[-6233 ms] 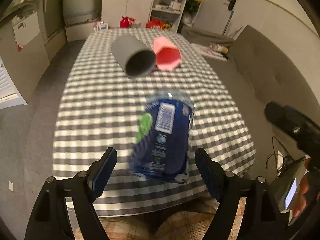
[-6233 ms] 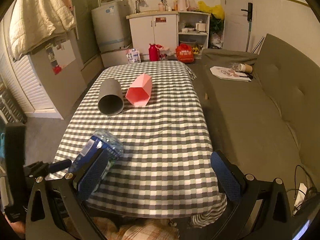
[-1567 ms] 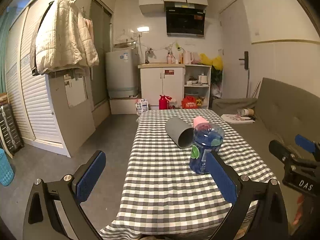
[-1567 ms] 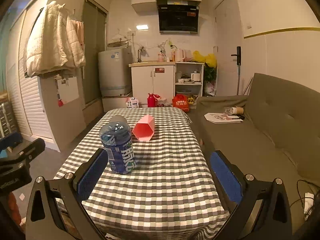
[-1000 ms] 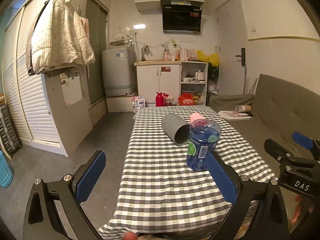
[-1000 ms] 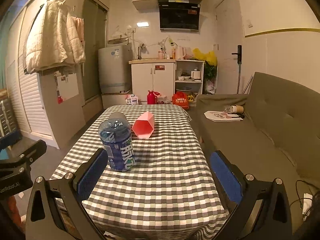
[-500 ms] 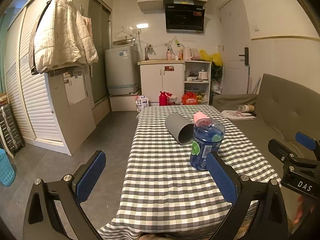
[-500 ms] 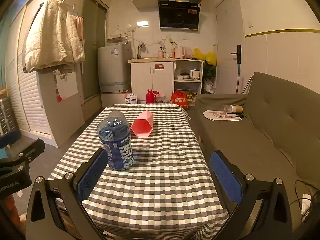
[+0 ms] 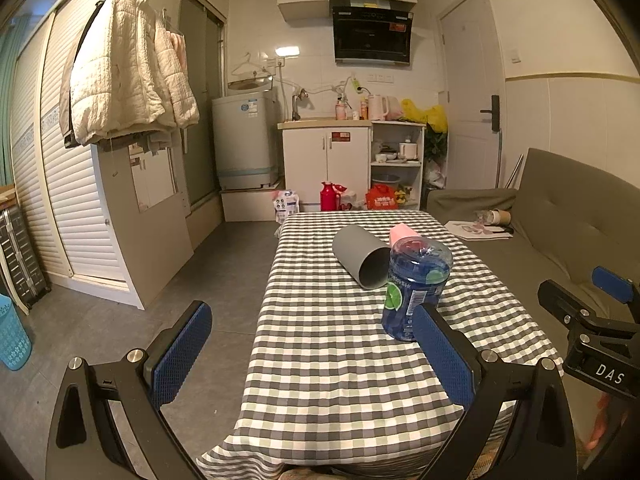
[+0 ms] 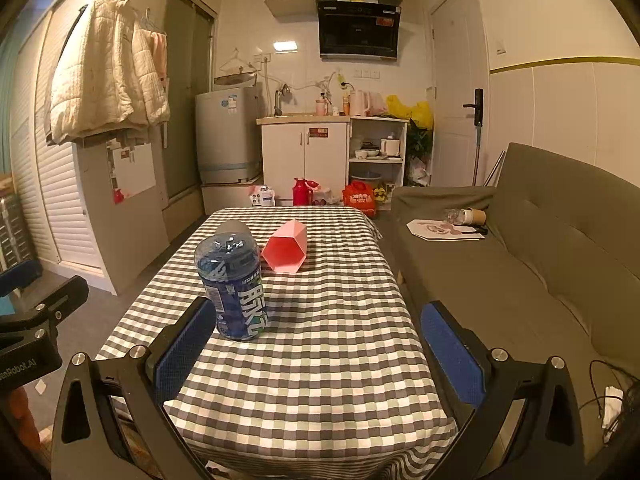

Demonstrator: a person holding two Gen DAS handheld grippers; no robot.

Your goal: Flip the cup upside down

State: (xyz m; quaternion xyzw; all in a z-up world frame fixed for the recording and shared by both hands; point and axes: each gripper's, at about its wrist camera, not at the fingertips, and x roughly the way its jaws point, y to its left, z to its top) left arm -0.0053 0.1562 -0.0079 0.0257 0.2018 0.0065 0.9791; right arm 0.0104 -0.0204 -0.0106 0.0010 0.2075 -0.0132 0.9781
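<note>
A blue plastic cup (image 9: 414,290) with a printed label stands on the checked table (image 9: 328,360), its closed end up; it also shows in the right wrist view (image 10: 234,286). My left gripper (image 9: 316,354) is open and empty, held back near the table's front left corner. My right gripper (image 10: 320,352) is open and empty over the table's front edge, the cup just beyond its left finger. Neither gripper touches the cup.
A grey cup (image 9: 360,256) and a pink hexagonal cup (image 10: 286,250) lie on their sides further back on the table. A grey sofa (image 10: 540,264) runs along the right. Cabinets (image 10: 306,160) and a washing machine (image 10: 224,136) stand at the back wall.
Earlier the blue cup lay on its side between my left fingers; it now stands on the table. Both grippers have drawn back and hold almost still over the last second.
</note>
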